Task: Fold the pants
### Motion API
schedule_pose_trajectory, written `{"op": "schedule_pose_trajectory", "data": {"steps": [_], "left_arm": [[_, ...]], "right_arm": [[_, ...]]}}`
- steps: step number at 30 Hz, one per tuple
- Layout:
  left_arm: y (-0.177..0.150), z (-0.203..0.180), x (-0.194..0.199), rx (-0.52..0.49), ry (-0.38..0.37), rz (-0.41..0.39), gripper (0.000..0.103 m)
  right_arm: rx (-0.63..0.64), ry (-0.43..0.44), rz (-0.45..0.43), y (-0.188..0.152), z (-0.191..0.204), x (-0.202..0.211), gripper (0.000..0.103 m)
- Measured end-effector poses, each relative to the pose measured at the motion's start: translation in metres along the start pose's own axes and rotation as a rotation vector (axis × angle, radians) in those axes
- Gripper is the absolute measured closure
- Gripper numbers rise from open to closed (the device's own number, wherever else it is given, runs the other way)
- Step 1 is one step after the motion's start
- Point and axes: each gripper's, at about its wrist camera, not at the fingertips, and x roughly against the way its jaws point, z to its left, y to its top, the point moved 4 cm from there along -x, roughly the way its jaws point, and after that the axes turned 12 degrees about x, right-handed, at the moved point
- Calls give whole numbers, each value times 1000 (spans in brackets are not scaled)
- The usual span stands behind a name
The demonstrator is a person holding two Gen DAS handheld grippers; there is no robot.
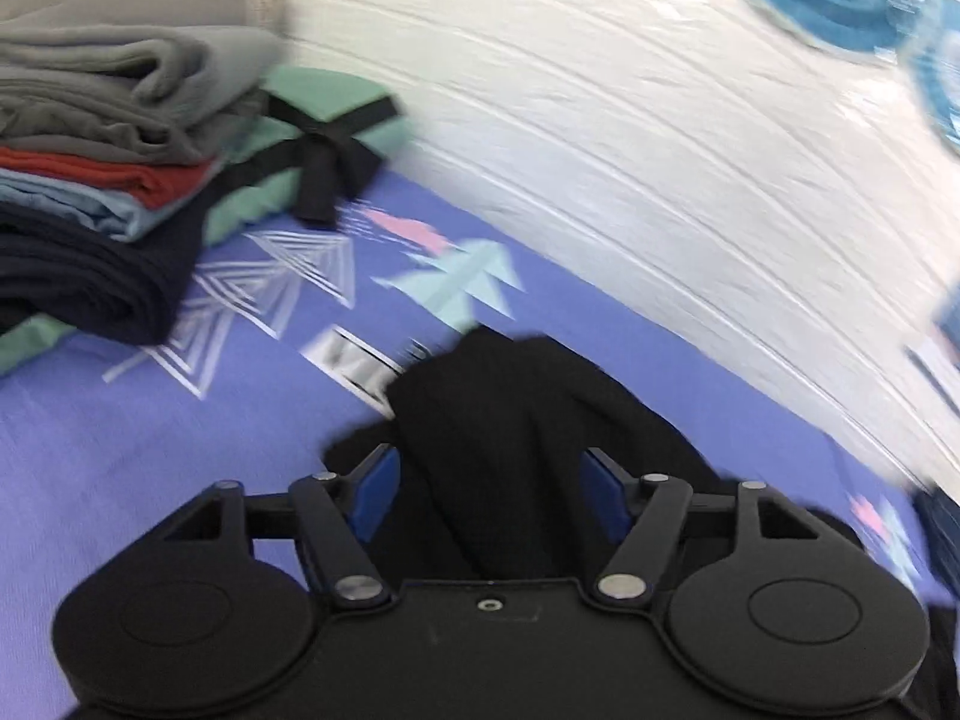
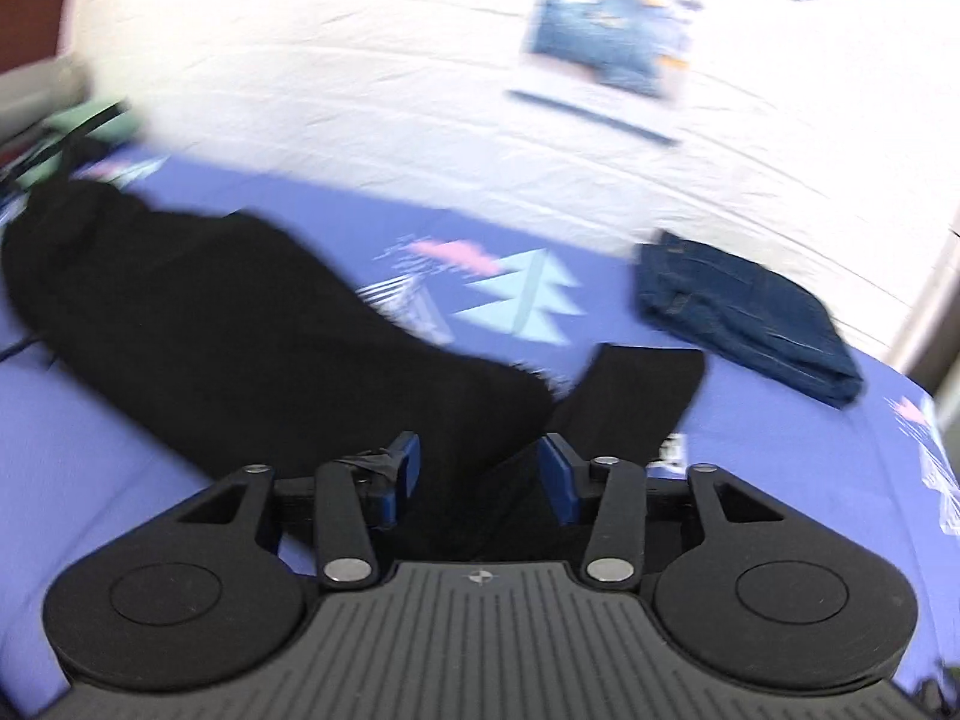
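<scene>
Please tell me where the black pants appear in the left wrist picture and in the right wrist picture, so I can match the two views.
Left wrist view: the black fabric pants sit at bottom centre, bunched between the open jaws.
Right wrist view: the black fabric pants stretch from the left edge to bottom centre, between the open jaws.
Shared landmark: the purple bedsheet with triangle-tree prints, bordered by the white sheet.

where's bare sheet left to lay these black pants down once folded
Bare purple sheet lies on the near side of the black pants, and a printed strip runs between them and the folded jeans. The far left is crowded by the stack of folded clothes.
</scene>
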Motion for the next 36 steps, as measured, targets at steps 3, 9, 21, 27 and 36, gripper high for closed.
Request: {"op": "schedule_pose_trajectory", "data": {"steps": [3,9,21,27,36], "left_arm": [[11,4,-21,15,46,-9,0],[3,11,-39,-43,68,35,49],[-5,47,-11,8,93,-11,88],[0,32,3,-14,83,-48,54],[-10,1,37,-26,-68,-46,35]], "right_arm": [[-60,-69,-12,7,-12,-17,20],[-144,-145,31,19,-35,-66,18],[-200,-149,224,11,-46,-136,40],[-412,-231,-42,23,-84,-52,96],[-733,-381,21,-93,-104,33,94]]}}
